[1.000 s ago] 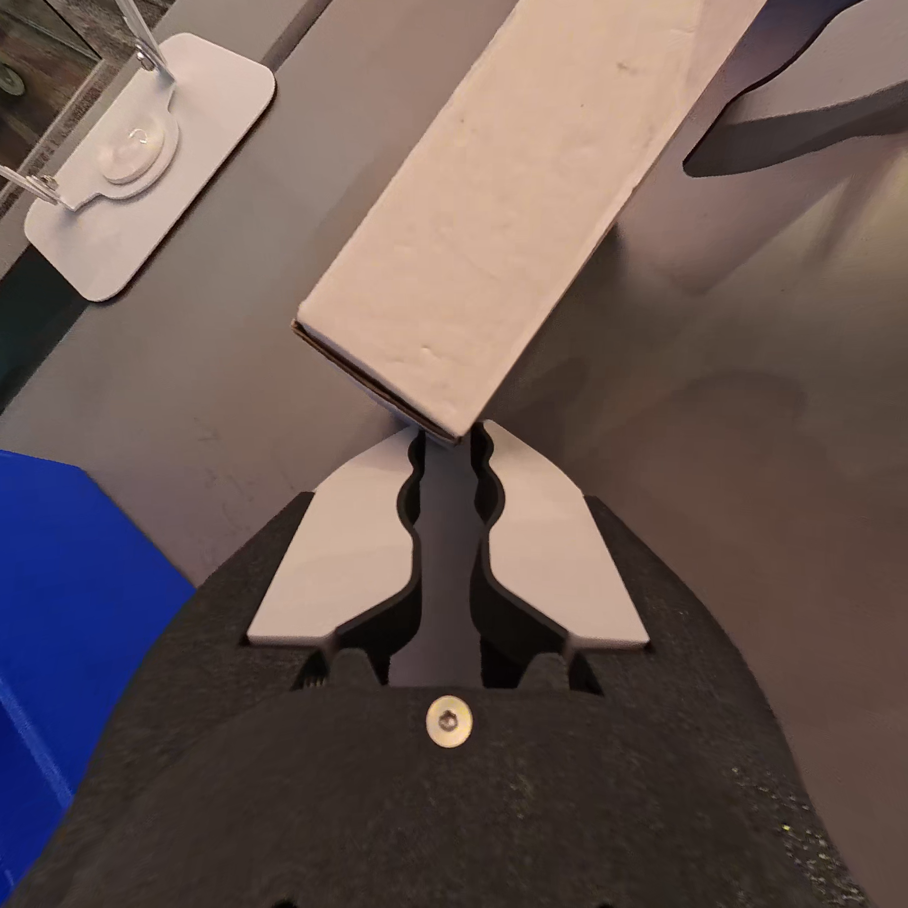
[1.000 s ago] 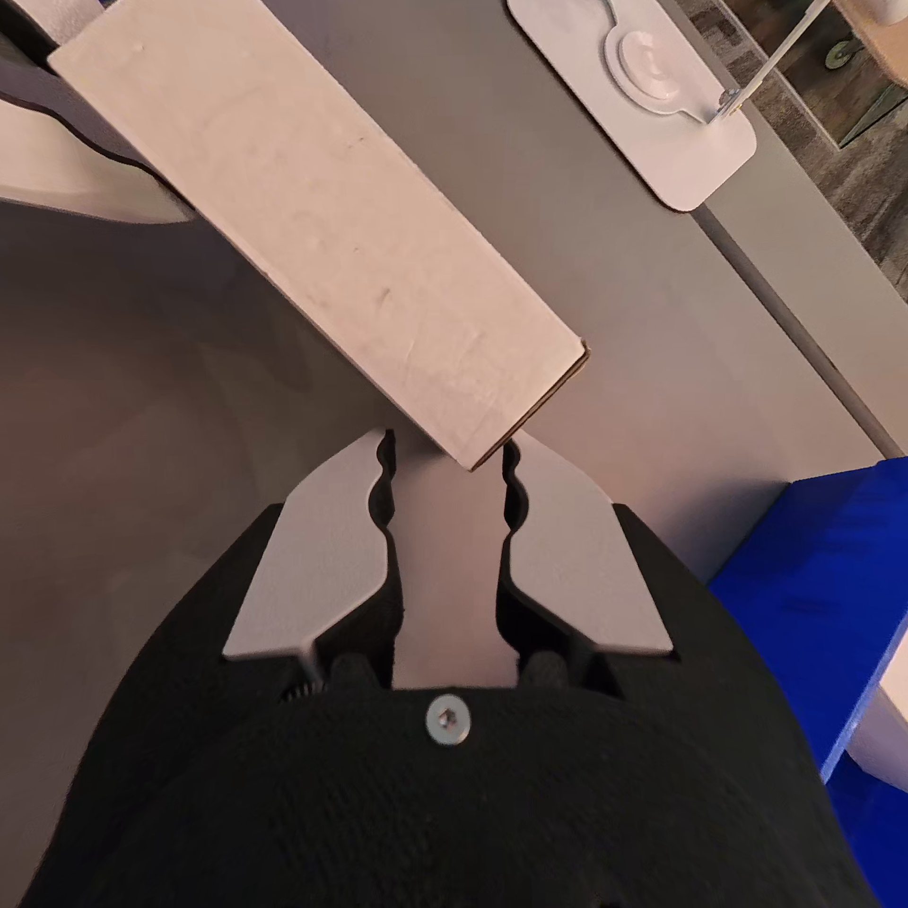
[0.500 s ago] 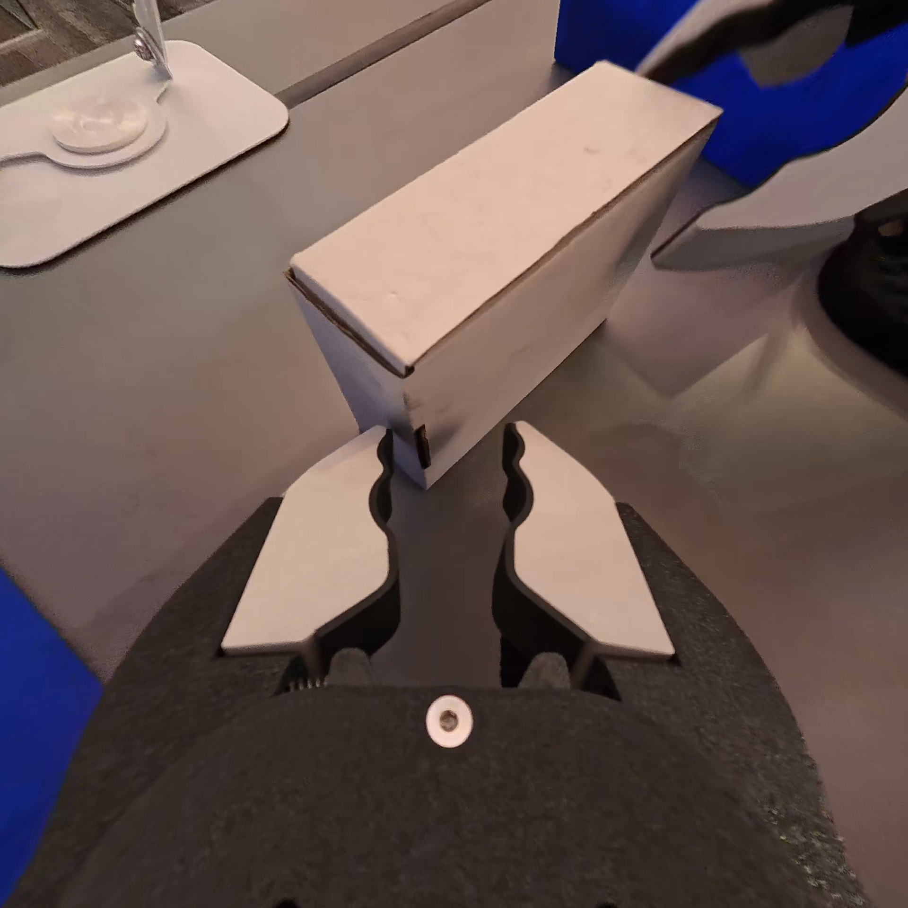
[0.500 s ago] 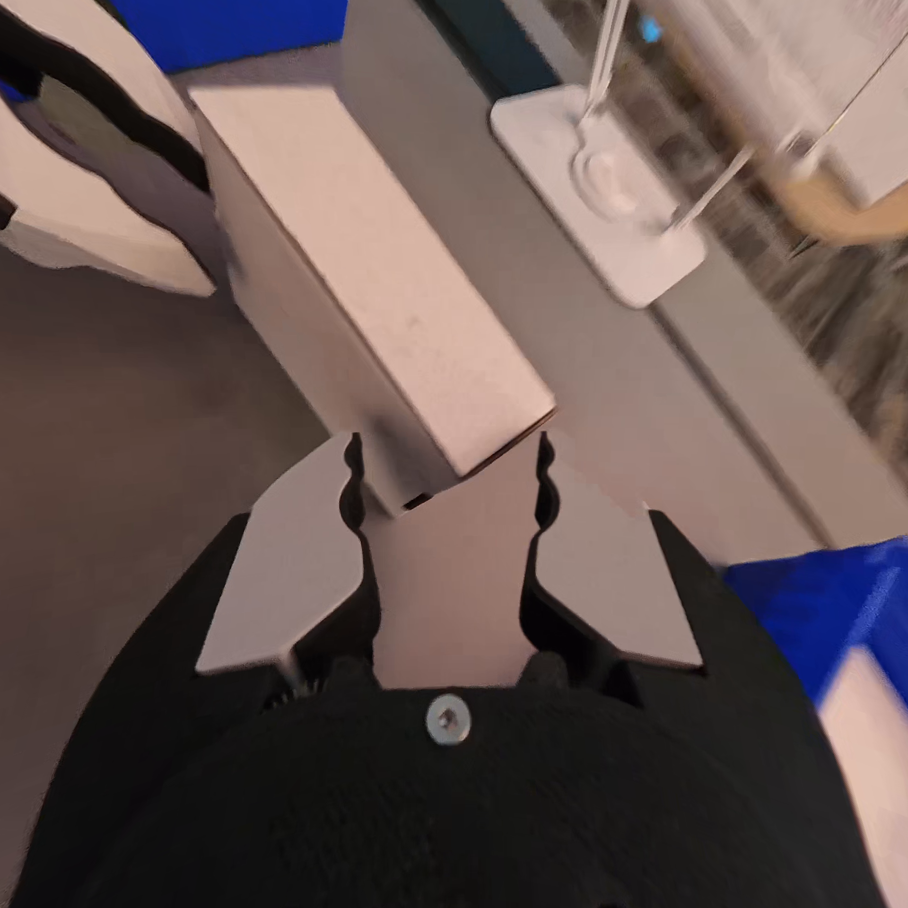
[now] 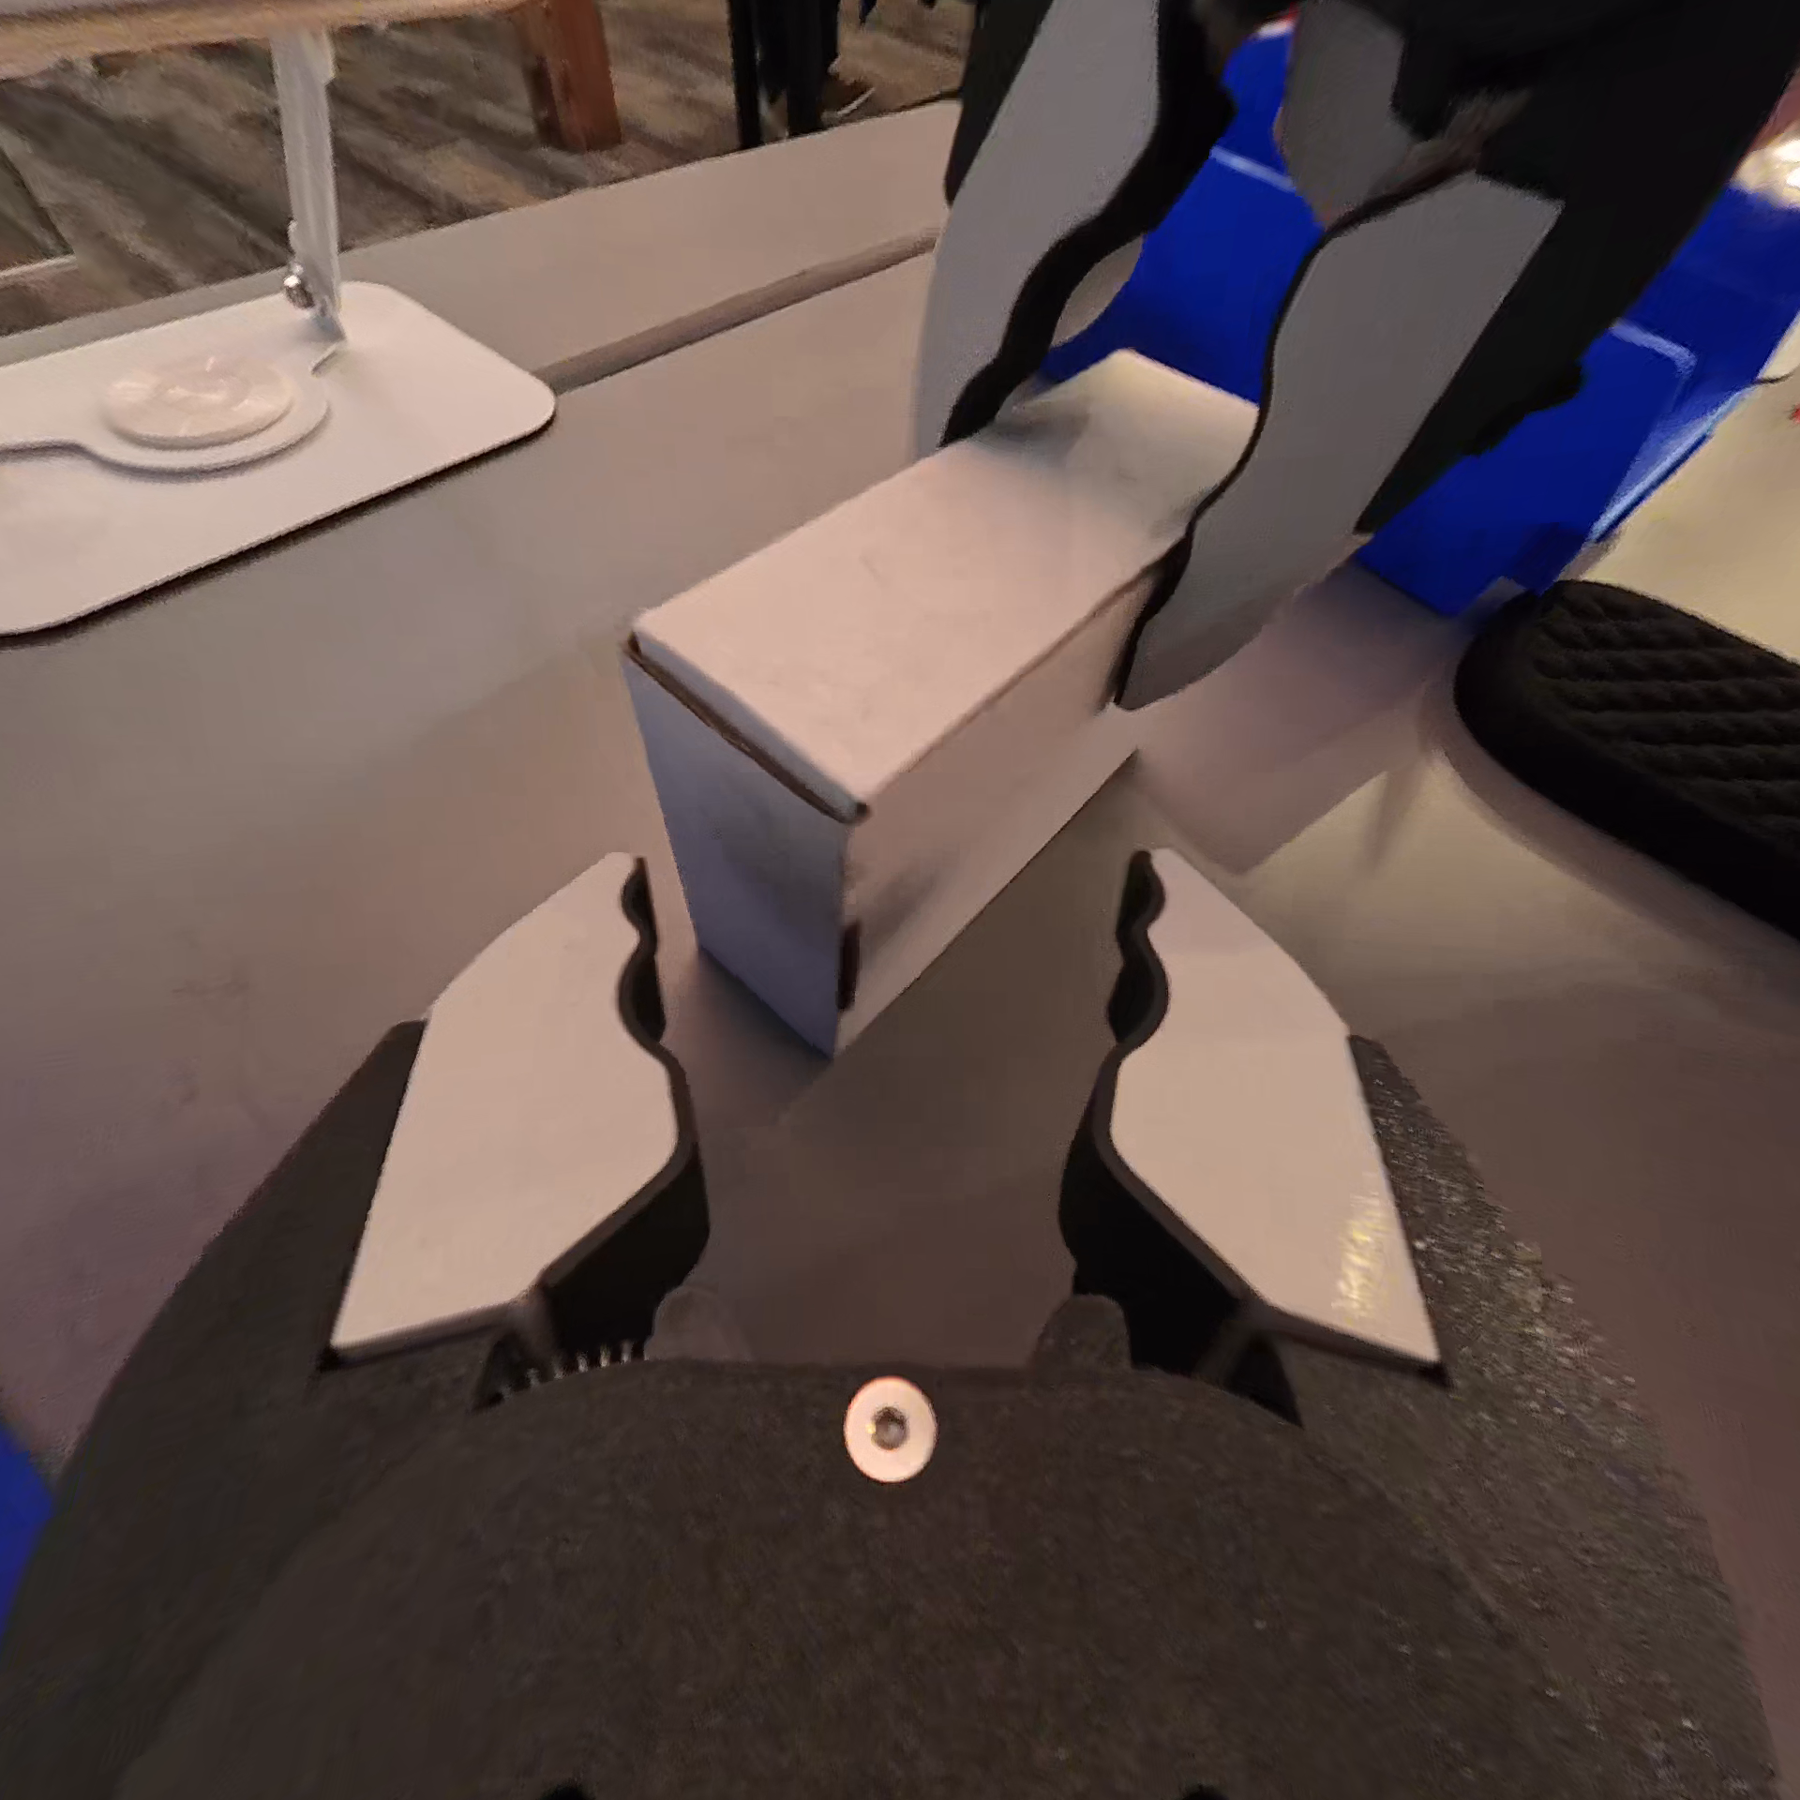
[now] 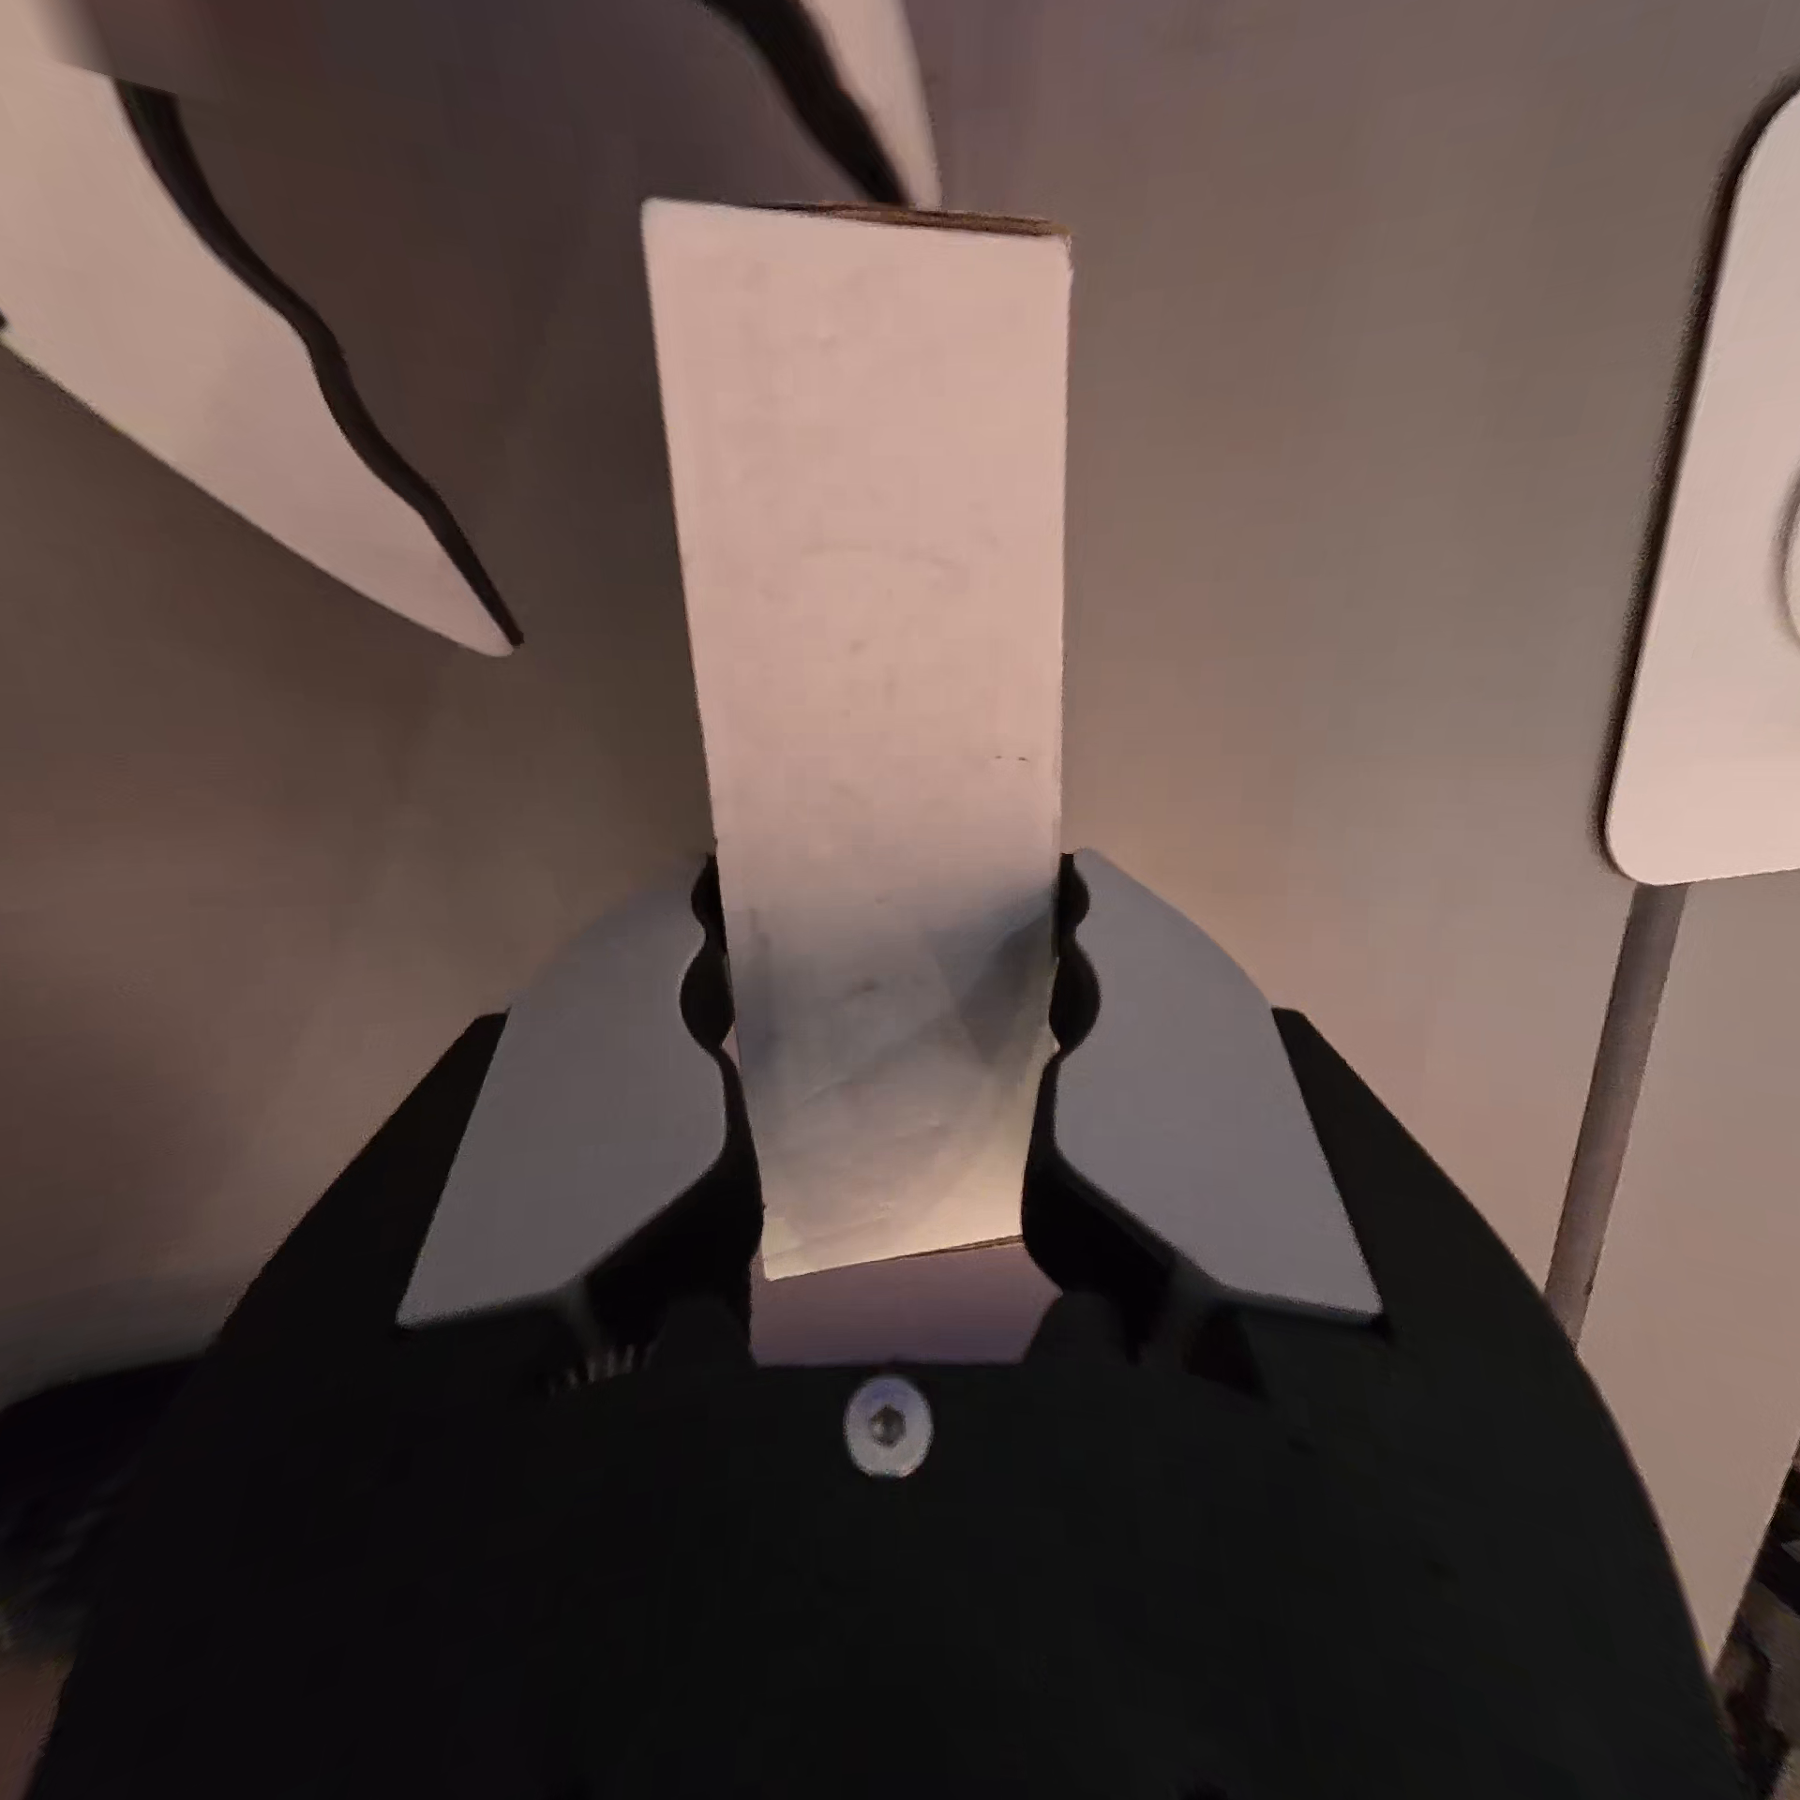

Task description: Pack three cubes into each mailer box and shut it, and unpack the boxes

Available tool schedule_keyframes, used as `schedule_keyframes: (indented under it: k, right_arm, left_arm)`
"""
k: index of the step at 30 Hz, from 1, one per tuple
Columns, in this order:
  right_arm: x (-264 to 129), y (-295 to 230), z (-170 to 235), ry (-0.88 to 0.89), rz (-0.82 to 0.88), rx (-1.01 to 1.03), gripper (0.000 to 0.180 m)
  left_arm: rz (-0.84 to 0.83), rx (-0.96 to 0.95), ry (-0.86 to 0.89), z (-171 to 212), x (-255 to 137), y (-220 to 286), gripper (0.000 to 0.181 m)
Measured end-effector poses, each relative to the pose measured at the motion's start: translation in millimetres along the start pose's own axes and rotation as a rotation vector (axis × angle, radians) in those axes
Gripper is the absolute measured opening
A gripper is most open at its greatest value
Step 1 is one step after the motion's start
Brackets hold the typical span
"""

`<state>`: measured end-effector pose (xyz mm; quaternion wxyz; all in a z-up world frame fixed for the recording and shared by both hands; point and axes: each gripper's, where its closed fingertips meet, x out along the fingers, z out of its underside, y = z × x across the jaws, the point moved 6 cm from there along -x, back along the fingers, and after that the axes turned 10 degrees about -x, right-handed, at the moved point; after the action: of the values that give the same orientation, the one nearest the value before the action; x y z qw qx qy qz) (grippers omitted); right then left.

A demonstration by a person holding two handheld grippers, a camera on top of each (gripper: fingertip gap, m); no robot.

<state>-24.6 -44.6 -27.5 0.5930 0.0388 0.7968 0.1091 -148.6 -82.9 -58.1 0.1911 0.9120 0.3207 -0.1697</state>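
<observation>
Right wrist view looks straight down the box (image 6: 867, 584): its long axis runs away from the right gripper (image 6: 888, 959), whose jaws straddle its near end, touching both sides. Opposite, the left gripper (image 5: 881, 974) gapes empty just short of the far end on the table (image 5: 292, 828).

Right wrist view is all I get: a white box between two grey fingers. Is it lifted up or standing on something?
Observer: The left wrist view shows the mailer box standing on the grey table, lid shut.
Operator: Whose are the other fingers at my top left?
Observer: The left gripper. It is open, and the box's near corner sits between its fingertips.
Operator: Anything past the box?
Observer: A blue bin stands beyond its far end, outside your view.
</observation>
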Motion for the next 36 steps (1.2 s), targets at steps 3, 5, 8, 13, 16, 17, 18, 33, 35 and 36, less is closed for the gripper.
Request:
schedule_keyframes:
  k: [3, 5, 8, 13, 16, 17, 18, 33, 35, 36]
  right_arm:
    - [-6, -22, 6, 0.007, -0.034, -0.015, 0.065]
    - [-9, -34, 8, 0.018, -0.029, -0.033, 0.065]
    - [-12, -42, 9, 0.047, -0.004, -0.056, 0.065]
    - [-12, -43, 9, 0.052, -0.012, -0.083, 0.065]
    - [-11, -43, 9, 0.059, -0.018, -0.100, 0.065]
    - [-11, -43, 9, 0.060, -0.020, -0.108, 0.065]
    - [-11, -43, 8, 0.062, -0.020, -0.111, 0.065]
    - [-28, -43, -8, 0.108, 0.124, -0.168, 0.068]
    - [-32, -43, -13, 0.116, 0.162, -0.188, 0.068]
    - [-32, -44, -15, 0.104, 0.181, -0.207, 0.069]
  left_arm:
    - [0.104, -0.005, 0.025, 0, 3, 9, 0.105]
    - [0.153, 0.022, 0.042, 0, 5, 16, 0.108]
    - [0.235, 0.058, 0.055, 4, 10, 28, 0.110]
    - [0.301, 0.084, 0.031, 11, 19, 34, 0.107]
    - [0.292, 0.118, 0.041, 10, 22, 32, 0.102]
    - [0.292, 0.124, 0.052, 9, 23, 32, 0.098]
    - [0.299, 0.127, 0.061, 9, 24, 32, 0.098]
    - [0.215, 0.201, 0.017, 11, 38, 29, 0.093]
    - [0.215, 0.200, 0.016, 11, 38, 29, 0.093]
    - [0.215, 0.199, 0.016, 11, 38, 29, 0.093]
